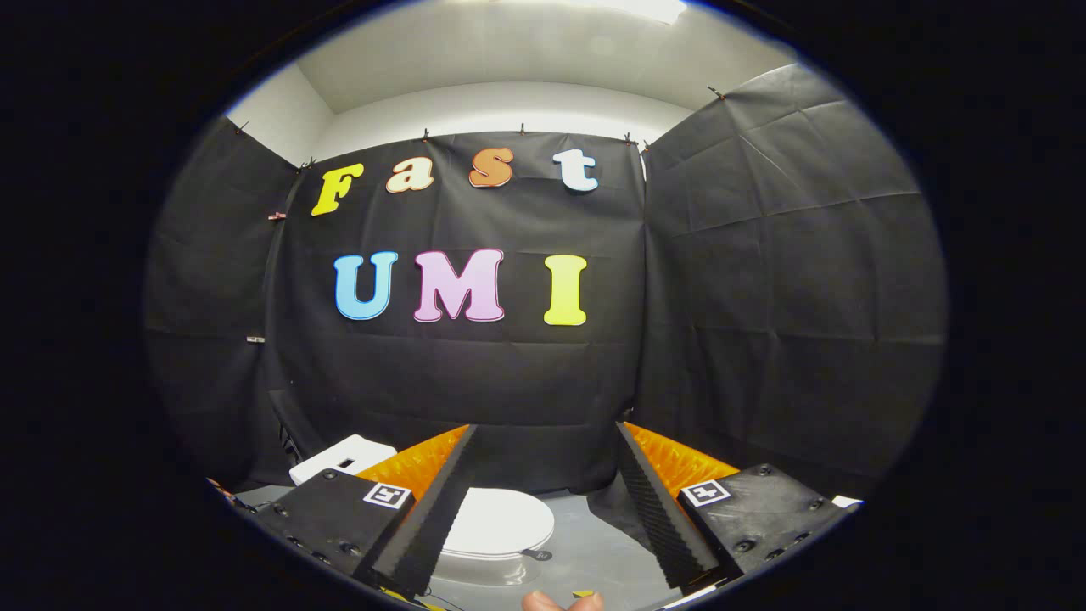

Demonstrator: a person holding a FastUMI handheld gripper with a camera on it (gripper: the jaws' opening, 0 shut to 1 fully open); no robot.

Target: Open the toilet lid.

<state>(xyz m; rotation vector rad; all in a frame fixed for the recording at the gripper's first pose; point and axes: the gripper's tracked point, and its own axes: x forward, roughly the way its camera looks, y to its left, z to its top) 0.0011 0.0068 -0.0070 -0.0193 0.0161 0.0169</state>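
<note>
Overhead, gripper (543,501) held high, fingers spread wide apart, nothing between them but air. Lid (501,522) sits low in the frame, centre-left, in the gap between the fingers and well beyond their tips; left finger (437,501) overlaps its left edge in the picture.

Lid is down, flat on the toilet (484,567), white, oval. Its rounded front end points toward the lower right of the frame; long axis appears to run from the tank (339,458) at lower left toward that front end, though the fisheye bends it and the finger hides the hinge side. Small dark tab (537,555) sticks out at the lid's right rim.

Open room: bare grey floor (594,543) to the right of the lid, between it and the right finger (653,501). Behind the toilet the black cloth wall (475,382) comes down close; a second cloth panel (789,280) closes the right side, another the left.

Upper frame: white ceiling (526,59) with a bright light (649,8) at the top edge. At the bottom edge, centre, fingertips of a hand (562,602) just show.
</note>
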